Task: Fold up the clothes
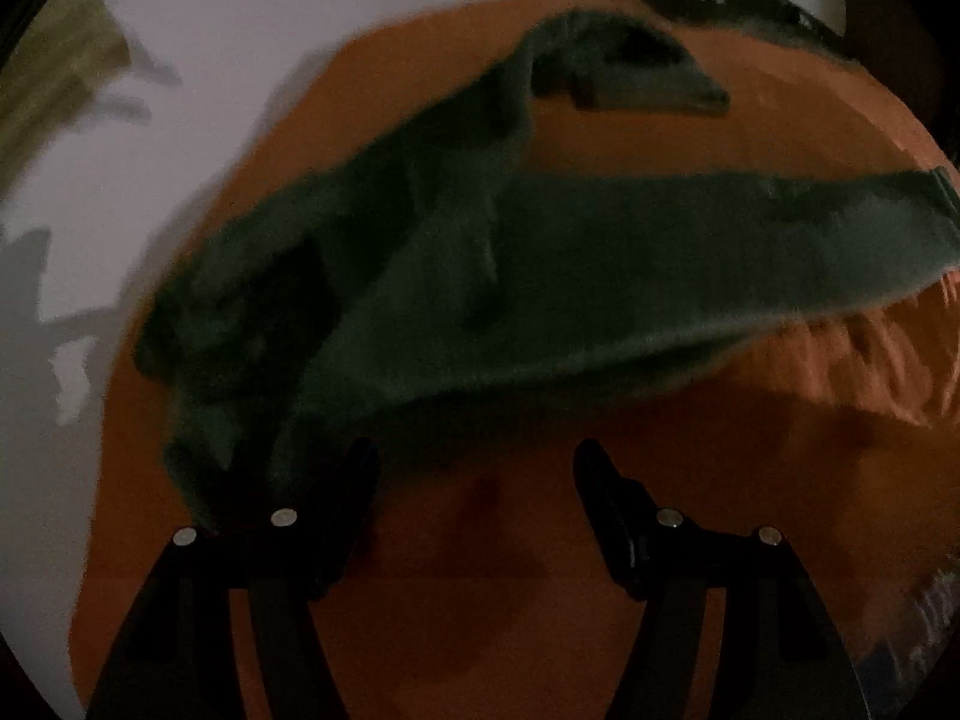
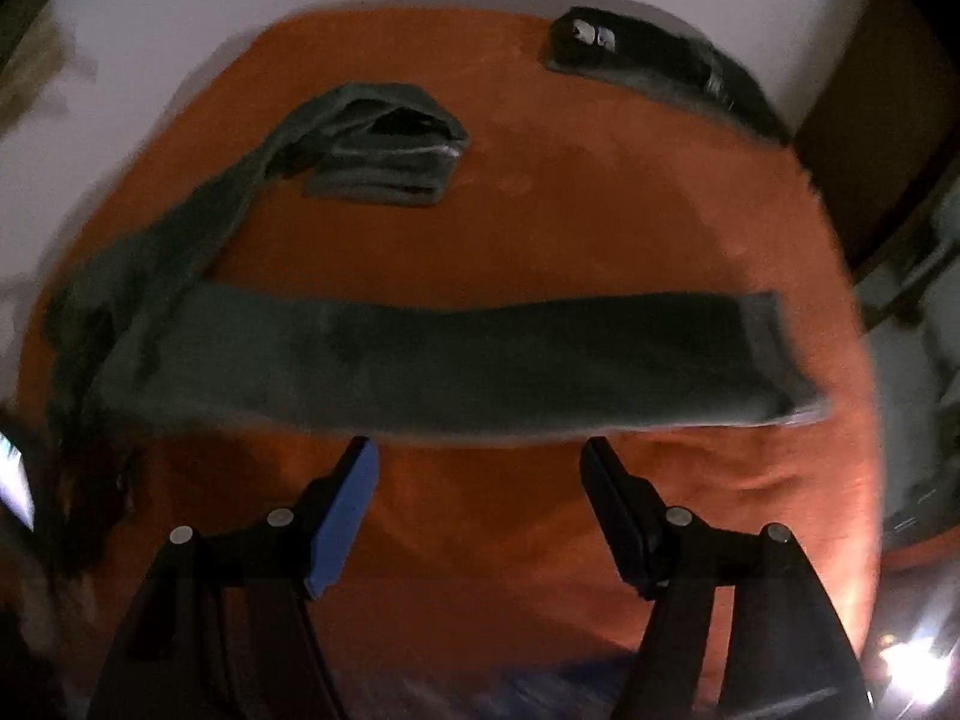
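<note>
A dark green pair of trousers (image 1: 540, 276) lies spread on an orange-covered surface (image 1: 630, 138). One leg (image 2: 480, 354) stretches across in front of both grippers. The other leg runs back to a folded-over end (image 2: 390, 144) at the far side. My left gripper (image 1: 477, 462) is open, just short of the cloth's near edge, holding nothing. Over on the other side, the right gripper (image 2: 480, 456) is open too, its fingertips right at the near hem of the stretched leg, with nothing between them. Both views are blurred.
A dark folded item (image 2: 660, 66) with pale marks lies at the far right edge of the orange cover (image 2: 540, 210). White wall (image 1: 210, 60) lies beyond it. The cover bunches into wrinkles (image 1: 870, 360) at the right.
</note>
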